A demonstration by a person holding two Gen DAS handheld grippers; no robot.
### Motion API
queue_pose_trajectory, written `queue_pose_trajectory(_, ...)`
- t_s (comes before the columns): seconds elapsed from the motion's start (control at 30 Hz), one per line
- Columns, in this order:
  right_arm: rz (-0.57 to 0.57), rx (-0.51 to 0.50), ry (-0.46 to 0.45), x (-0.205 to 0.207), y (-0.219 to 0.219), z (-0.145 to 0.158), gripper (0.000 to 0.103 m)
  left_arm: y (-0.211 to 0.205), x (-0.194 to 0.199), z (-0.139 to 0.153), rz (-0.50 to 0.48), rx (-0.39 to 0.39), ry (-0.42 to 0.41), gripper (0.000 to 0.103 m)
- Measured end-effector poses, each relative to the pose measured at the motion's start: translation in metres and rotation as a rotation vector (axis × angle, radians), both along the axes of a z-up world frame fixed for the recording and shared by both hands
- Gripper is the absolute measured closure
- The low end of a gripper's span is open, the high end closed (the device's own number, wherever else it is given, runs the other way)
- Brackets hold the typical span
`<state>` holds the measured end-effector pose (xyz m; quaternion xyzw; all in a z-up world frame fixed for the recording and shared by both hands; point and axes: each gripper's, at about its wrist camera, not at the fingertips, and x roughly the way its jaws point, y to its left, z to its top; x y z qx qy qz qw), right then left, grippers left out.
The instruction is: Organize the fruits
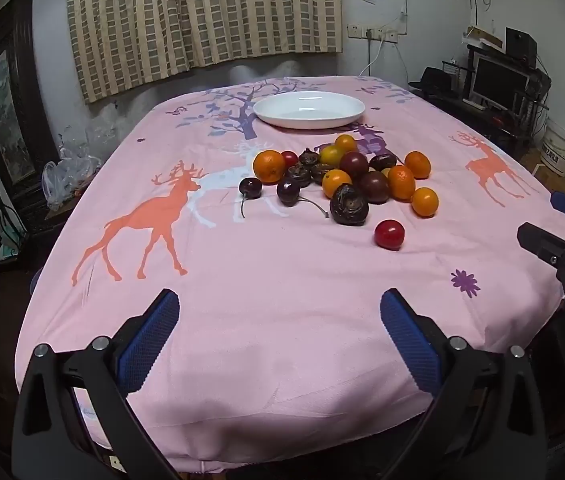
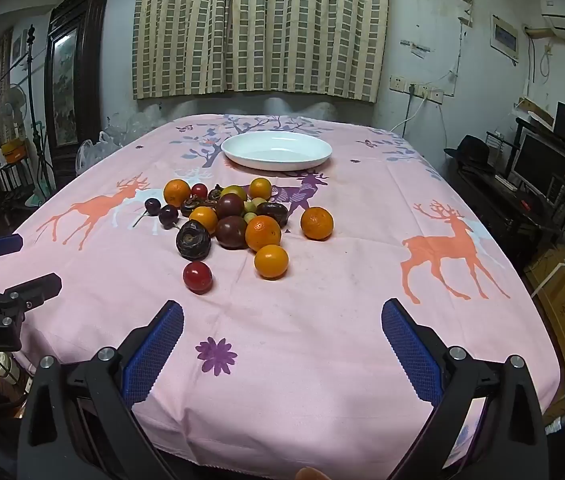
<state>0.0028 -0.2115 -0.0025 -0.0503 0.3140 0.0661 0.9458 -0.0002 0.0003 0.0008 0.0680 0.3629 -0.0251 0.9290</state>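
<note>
from my right wrist view i see a small green fruit (image 2: pixel 258 202) tucked in the fruit pile (image 2: pixel 234 220), hidden in the left view. the pile of oranges, dark plums and cherries sits just before the white plate (image 2: pixel 276 151), one red tomato (image 2: pixel 197 277) apart nearest me. my left gripper (image 1: pixel 280 340) and right gripper (image 2: pixel 282 342) both hang spread wide, holding nothing, over the pink tablecloth (image 2: pixel 322 320).

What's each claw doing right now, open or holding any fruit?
Left claw: open, holding nothing, above the bare tablecloth.
Right claw: open, holding nothing, short of the fruit pile.
</note>
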Motion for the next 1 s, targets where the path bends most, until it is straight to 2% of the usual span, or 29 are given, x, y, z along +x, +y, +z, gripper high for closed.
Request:
queue_pose_trajectory(0.17, 0.003, 0.002, 0.0, 0.0, 0.0, 0.0, 0.003, -0.008, 0.003, -0.001, 0.017, -0.009, 0.016, 0.004)
queue_pose_trajectory(0.4, 0.01, 0.001, 0.001, 0.001, 0.0, -0.002, 0.004, 0.011, 0.003, -0.002, 0.022, -0.068, 0.022, 0.004)
queue_pose_trajectory(1.0, 0.0, -0.001, 0.002, 0.0, 0.0, -0.001, 0.003, 0.01, 0.003, -0.003, 0.021, -0.054, 0.024, 0.004)
